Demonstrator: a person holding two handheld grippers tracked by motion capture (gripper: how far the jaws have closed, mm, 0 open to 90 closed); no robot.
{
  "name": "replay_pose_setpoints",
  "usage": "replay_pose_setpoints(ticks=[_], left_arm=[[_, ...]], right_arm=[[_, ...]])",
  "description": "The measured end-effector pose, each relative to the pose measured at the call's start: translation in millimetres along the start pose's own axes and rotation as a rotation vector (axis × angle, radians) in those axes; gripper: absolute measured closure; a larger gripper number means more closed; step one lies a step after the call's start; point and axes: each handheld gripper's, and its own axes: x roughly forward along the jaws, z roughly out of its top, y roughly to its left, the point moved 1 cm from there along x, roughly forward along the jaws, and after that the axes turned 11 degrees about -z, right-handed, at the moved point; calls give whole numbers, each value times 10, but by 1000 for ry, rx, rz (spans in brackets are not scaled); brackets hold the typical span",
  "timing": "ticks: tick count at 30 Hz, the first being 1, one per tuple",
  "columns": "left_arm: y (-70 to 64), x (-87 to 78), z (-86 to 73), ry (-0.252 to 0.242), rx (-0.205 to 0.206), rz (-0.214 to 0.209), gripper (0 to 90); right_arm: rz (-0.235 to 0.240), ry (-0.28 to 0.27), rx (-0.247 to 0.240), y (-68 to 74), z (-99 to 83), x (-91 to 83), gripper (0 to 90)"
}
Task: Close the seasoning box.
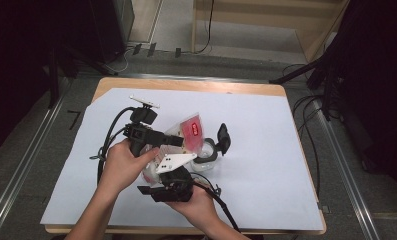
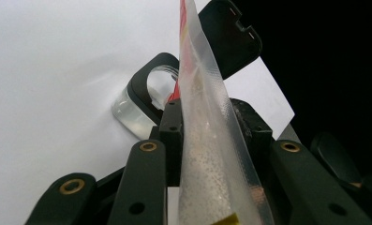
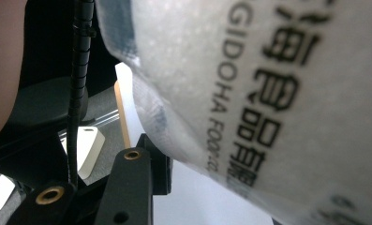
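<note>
A clear plastic bag (image 1: 192,131) with a red label and pale grains inside is held up over the white sheet. My left gripper (image 1: 178,141) comes in from the left and is shut on the bag (image 2: 207,154), which stands edge-on between its jaws (image 2: 212,126). My right gripper (image 1: 158,172) comes up from below, shut on the bag's lower part. In the right gripper view the bag (image 3: 249,93) with black print covers the right jaw. Just beyond sits a clear container (image 1: 206,155) with its black lid (image 1: 223,137) flipped open.
A white sheet (image 1: 266,150) covers the wooden table (image 1: 186,86). The clear container (image 2: 141,101) and its lid (image 2: 230,33) lie straight ahead of the left jaws. Cables trail from both grippers toward the near edge. Dark stands and floor cables surround the table.
</note>
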Motion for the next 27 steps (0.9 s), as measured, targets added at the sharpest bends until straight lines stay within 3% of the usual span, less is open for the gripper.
replay_pose_setpoints(ticks=[27], left_arm=[[-20, 1, -2, 6, 12, 4, 695]], right_arm=[[-3, 7, 3, 7, 2, -2, 627]])
